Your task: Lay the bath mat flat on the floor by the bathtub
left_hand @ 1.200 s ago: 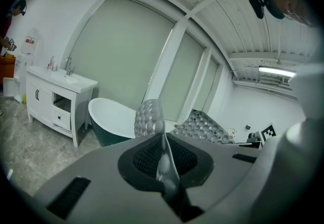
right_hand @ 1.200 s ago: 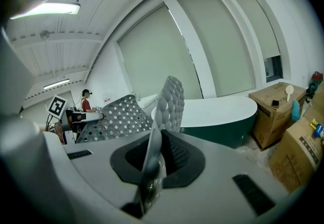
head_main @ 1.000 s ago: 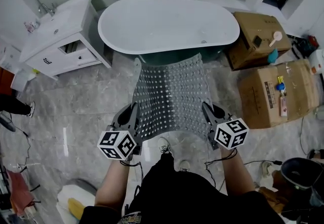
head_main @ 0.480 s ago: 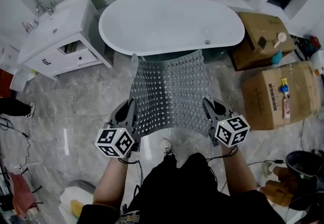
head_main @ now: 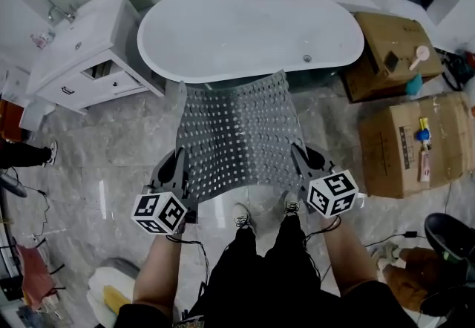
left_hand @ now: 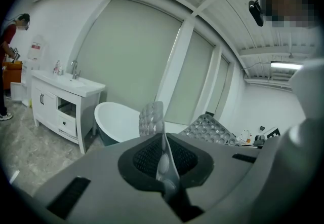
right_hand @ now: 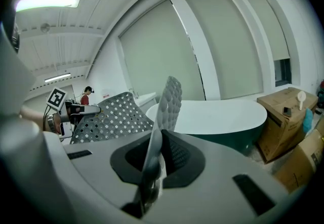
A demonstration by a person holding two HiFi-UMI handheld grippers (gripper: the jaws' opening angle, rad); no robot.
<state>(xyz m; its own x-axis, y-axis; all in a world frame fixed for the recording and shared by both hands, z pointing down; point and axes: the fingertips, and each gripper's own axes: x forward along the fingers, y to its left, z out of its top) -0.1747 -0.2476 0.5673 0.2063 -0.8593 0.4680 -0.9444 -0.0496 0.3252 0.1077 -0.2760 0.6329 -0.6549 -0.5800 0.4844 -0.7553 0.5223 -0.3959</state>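
A grey perforated bath mat [head_main: 237, 133] hangs spread out in the air between my two grippers, its far edge toward the white oval bathtub [head_main: 249, 33]. My left gripper [head_main: 177, 171] is shut on the mat's near left edge, and my right gripper [head_main: 300, 163] is shut on its near right edge. In the left gripper view the mat's edge [left_hand: 152, 119] runs pinched between the jaws, with the bathtub [left_hand: 119, 119] behind. The right gripper view shows the mat's edge [right_hand: 169, 99] clamped the same way, the rest of the mat [right_hand: 109, 116] curving left toward the other gripper.
A white vanity with a sink [head_main: 82, 52] stands left of the tub. Cardboard boxes [head_main: 415, 141] sit to the right, another box [head_main: 390, 48] behind them. Grey marble floor [head_main: 111, 163] lies under the mat. My own feet [head_main: 241, 215] stand just behind it.
The mat and both grippers have shifted slightly left and lower in the head view, and the view has moved nearer the tub. Both grips are unchanged.
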